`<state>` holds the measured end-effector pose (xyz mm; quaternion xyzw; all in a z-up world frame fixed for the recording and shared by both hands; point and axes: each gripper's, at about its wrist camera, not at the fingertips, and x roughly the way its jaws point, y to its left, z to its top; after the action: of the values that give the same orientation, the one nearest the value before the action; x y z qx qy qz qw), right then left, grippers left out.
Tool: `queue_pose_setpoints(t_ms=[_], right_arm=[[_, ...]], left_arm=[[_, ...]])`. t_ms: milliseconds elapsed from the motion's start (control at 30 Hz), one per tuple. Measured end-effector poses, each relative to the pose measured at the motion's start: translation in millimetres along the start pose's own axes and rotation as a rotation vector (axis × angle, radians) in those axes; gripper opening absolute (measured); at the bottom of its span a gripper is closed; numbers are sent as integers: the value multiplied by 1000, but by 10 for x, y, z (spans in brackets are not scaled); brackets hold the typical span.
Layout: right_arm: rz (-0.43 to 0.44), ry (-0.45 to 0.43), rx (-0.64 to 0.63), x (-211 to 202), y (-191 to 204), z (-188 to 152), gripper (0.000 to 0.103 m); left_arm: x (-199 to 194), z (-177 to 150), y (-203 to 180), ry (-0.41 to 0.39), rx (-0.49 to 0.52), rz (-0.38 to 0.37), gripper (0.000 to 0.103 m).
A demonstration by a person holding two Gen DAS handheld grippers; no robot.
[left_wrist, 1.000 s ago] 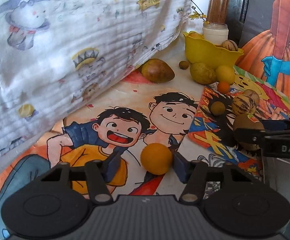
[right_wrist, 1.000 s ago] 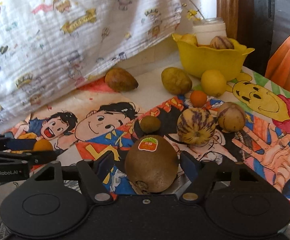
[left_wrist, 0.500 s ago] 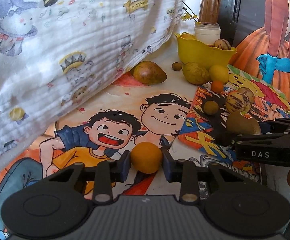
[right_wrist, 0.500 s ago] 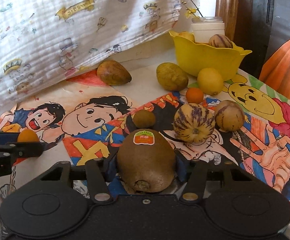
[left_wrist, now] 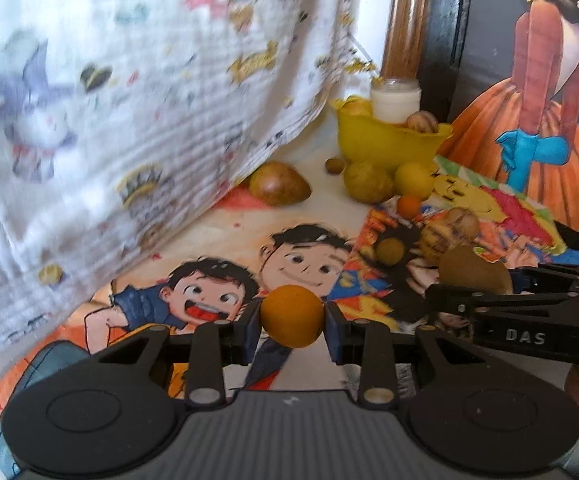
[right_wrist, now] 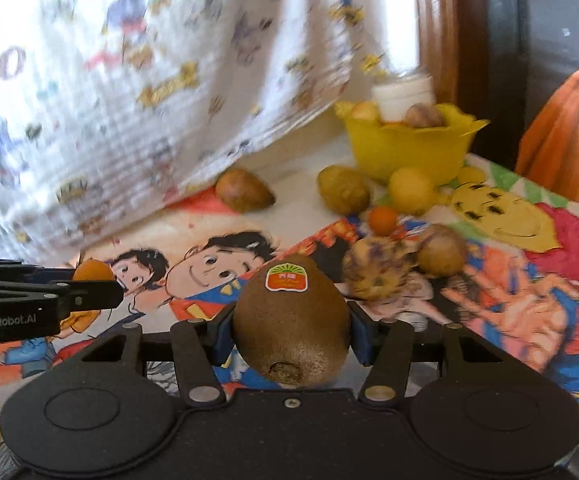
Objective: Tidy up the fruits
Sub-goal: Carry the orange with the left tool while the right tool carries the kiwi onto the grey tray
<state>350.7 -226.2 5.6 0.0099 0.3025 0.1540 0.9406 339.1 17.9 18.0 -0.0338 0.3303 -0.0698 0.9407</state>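
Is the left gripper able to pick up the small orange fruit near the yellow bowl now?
Probably not yet: the left gripper is shut on an orange fruit, so nothing more fits. The small orange fruit lies unobstructed.

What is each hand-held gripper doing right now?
Left hand-held gripper: closed on the small orange fruit.
Right hand-held gripper: closed on the kiwi.

brown kiwi [right_wrist: 291, 324] (orange sticker), orange fruit [left_wrist: 291, 315], yellow bowl [right_wrist: 409, 152].
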Motion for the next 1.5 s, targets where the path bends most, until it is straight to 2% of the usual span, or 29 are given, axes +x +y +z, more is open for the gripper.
queue_pose_setpoints(t_ms=[200,367,567,700,867,1233,1500], right_arm=[[-49,-23,46,-470,-325,-125,57],[-91,-31,96,-736,-530,-302,57],[-193,7,123,-732,-678,-492,57],[-292,33,58,-653,-698,-607,57],[-355,55,-25,-546,-717,-692,57],[-372,69,-69,-450,-685,-743,58],[-391,46,-100,-483,-650,-738,58]], left_arm=[[-125,114,-281,-5,21,-42,36],[-75,121,-618,11,59,-113,36],[135,52,-1015,55,101,-233,36],[316,17,-1189,74,116,-284,36],[544,-13,-1339,102,146,-318,36],[733,-96,-1495,142,193,-349,37],[784,-92,-1481,172,171,-358,37]])
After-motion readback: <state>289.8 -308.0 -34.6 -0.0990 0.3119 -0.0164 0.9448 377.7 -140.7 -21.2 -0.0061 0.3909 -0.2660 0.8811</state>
